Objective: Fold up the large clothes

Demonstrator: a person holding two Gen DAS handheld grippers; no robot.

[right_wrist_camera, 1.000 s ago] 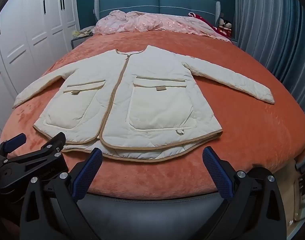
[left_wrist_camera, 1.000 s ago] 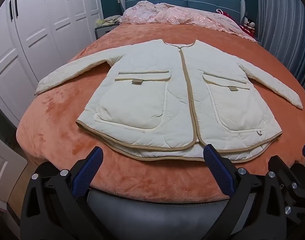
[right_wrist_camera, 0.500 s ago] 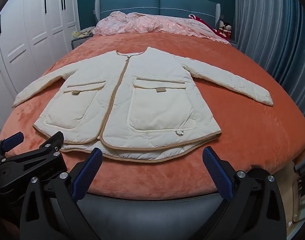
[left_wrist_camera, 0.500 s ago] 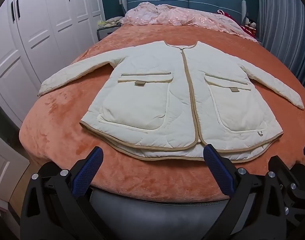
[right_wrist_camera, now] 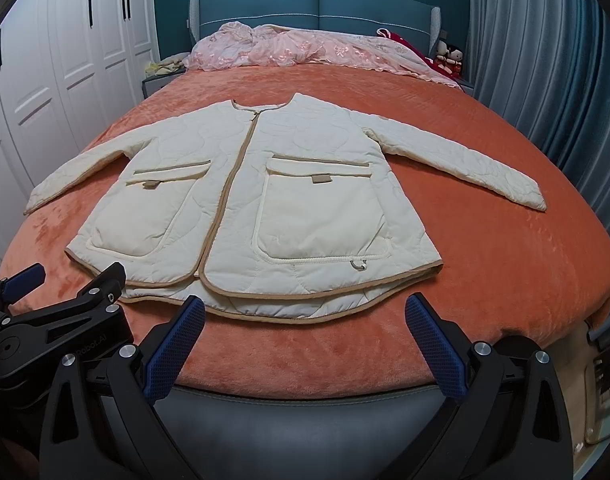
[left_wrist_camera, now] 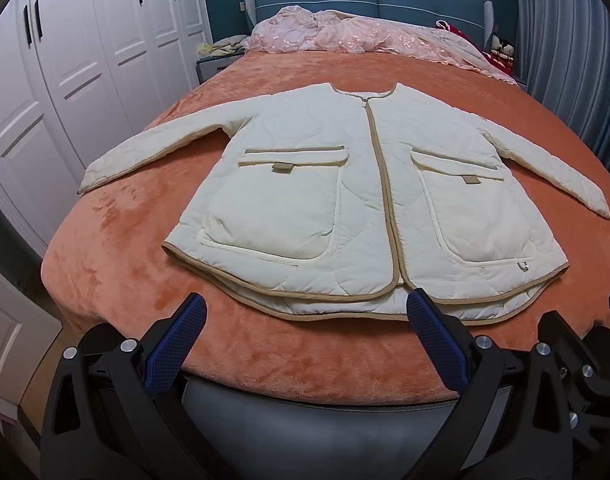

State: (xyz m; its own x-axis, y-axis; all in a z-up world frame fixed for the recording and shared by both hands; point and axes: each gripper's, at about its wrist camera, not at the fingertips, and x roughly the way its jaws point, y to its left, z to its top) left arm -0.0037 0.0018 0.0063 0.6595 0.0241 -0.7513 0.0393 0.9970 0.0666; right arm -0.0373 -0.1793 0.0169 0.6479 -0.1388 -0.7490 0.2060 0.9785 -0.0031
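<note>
A cream quilted jacket (left_wrist_camera: 345, 200) (right_wrist_camera: 265, 200) with tan trim lies flat, front up and zipped, on the orange bedspread (left_wrist_camera: 105, 248) (right_wrist_camera: 505, 264). Both sleeves stretch out to the sides, and two large pockets face up. My left gripper (left_wrist_camera: 305, 312) hovers open just short of the hem, near the foot of the bed, holding nothing. My right gripper (right_wrist_camera: 305, 314) is likewise open and empty, close to the hem's right half. The left gripper's body (right_wrist_camera: 57, 320) shows at the lower left of the right wrist view.
A crumpled pink quilt (left_wrist_camera: 365, 36) lies at the head of the bed against a teal headboard (right_wrist_camera: 317, 4). White wardrobe doors (left_wrist_camera: 65, 80) line the left side. Blue curtains (right_wrist_camera: 545, 60) hang on the right. The bed's grey base (left_wrist_camera: 305, 412) is directly below my fingers.
Both grippers have pulled back and down slightly, so the jacket sits a little farther off in both views. Both stay open; the jacket has not moved.
</note>
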